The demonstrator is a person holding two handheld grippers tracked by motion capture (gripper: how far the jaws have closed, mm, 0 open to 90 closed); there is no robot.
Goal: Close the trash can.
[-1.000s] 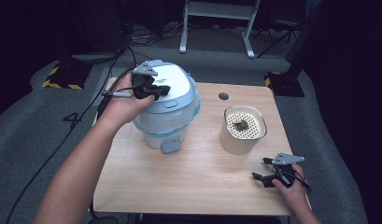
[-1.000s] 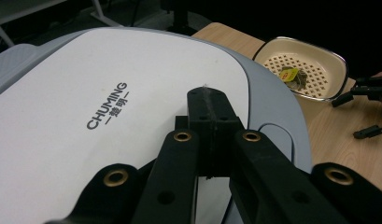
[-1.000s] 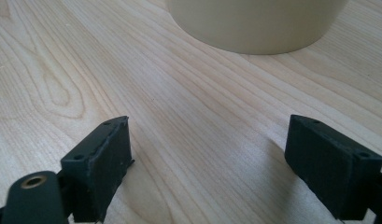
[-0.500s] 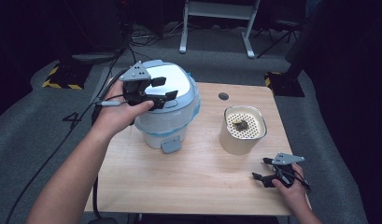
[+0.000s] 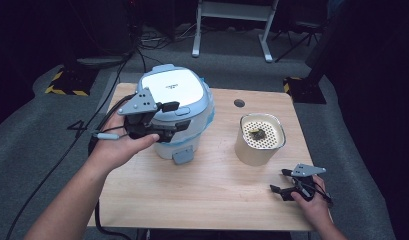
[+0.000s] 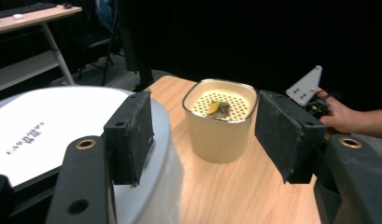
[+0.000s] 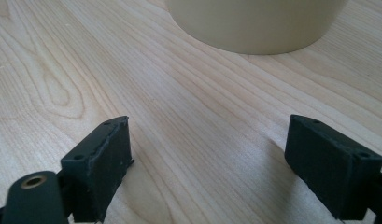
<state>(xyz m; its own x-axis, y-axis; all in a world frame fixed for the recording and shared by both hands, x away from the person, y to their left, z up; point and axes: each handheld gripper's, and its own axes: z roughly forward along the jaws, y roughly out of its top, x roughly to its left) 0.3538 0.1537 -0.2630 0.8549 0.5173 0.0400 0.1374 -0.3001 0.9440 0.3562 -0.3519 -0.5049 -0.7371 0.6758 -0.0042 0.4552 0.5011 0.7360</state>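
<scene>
A white and light-blue rice cooker [image 5: 174, 100] stands at the table's back left with its lid down. My left gripper [image 5: 176, 117] is open against the cooker's front left side, one jaw by the lid's edge. In the left gripper view the lid [image 6: 39, 126] lies beside the left jaw, and between the jaws of my left gripper [image 6: 205, 135] the cream pot [image 6: 221, 116] stands farther off. That cream pot [image 5: 261, 137] holds a perforated insert with a dark bit of food. My right gripper [image 5: 279, 181] rests open on the wood in front of the pot [image 7: 254, 23]; nothing lies in the gap of my right gripper [image 7: 214, 163].
The wooden table [image 5: 212, 200] has a dark round hole [image 5: 239, 103] behind the pot. A blue latch [image 5: 183, 156] sticks out at the cooker's front. A black cable [image 5: 67, 150] trails off the left edge. A metal stand [image 5: 232, 30] is on the floor beyond.
My left gripper has come down from over the cooker's lid to its front left side, nearer the person. The right gripper has stayed put.
</scene>
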